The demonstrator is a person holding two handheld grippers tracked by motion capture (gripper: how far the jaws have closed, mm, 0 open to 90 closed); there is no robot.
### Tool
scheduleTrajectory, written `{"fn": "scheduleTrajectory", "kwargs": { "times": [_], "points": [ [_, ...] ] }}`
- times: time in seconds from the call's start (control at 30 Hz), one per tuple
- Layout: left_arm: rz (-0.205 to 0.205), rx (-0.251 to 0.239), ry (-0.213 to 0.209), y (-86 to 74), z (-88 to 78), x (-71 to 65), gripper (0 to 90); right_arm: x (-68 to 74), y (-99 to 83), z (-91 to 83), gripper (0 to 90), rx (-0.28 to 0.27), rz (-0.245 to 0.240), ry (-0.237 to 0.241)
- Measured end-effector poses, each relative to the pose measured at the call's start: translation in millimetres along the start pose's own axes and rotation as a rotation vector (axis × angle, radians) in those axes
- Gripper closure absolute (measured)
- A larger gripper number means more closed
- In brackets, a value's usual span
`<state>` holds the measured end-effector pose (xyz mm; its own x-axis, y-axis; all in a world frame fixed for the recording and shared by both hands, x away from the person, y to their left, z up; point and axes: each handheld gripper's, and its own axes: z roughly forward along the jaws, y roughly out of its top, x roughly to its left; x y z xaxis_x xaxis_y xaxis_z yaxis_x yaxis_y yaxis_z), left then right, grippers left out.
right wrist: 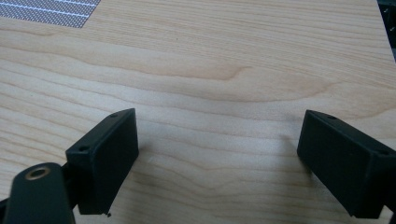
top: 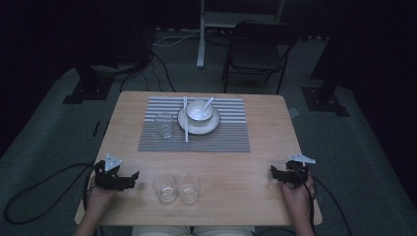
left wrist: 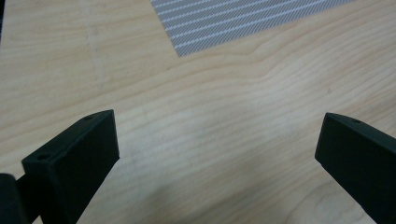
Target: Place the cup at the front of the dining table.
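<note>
My left gripper rests on the table, fingers spread and empty. The two glasses stand touching at its 3 o'clock. Risk: closing on one may knock its neighbour over. My right gripper waits spread, well apart.

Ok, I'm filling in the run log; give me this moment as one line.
left hand-held gripper: open, empty, beside two glasses | right hand-held gripper: open, empty, on table | placemat setting untouched
</note>
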<state>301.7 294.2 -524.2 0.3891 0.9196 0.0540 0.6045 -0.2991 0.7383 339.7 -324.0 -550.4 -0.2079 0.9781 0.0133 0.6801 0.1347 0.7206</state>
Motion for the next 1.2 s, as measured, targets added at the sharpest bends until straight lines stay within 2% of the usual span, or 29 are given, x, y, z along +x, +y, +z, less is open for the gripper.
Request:
{"fn": "scheduleTrajectory", "kwargs": {
  "times": [0.13, 0.3, 0.73, 0.93, 1.07, 1.2],
  "points": [
    [-0.025, -0.012, -0.011, -8.9, -5.7, 2.5, 0.0, 0.1, -0.1, -0.2, 11.9, 0.0, 0.001, -0.001],
    [-0.043, -0.02, -0.003, -20.4, -14.1, 3.3, 0.0, 0.1, -0.2, -0.2, 11.9, 0.0, 0.001, -0.001],
    [-0.064, -0.005, 0.001, -47.3, -28.7, 1.4, 0.0, 0.1, -0.3, -0.3, 11.9, 0.0, 0.0, -0.002],
    [-0.079, -0.005, 0.031, -57.0, -37.1, 5.9, 0.0, 0.1, -0.3, -0.3, 11.9, 0.0, 0.0, -0.002],
    [-0.111, -0.007, 0.038, -63.0, -41.0, 11.0, 0.0, 0.1, -0.3, -0.3, 11.9, 0.0, 0.0, -0.002],
    [-0.112, 0.005, 0.074, -68.0, -44.8, 13.1, 0.0, 0.1, -0.3, -0.3, 11.9, 0.0, 0.001, -0.002]
  ]
}}
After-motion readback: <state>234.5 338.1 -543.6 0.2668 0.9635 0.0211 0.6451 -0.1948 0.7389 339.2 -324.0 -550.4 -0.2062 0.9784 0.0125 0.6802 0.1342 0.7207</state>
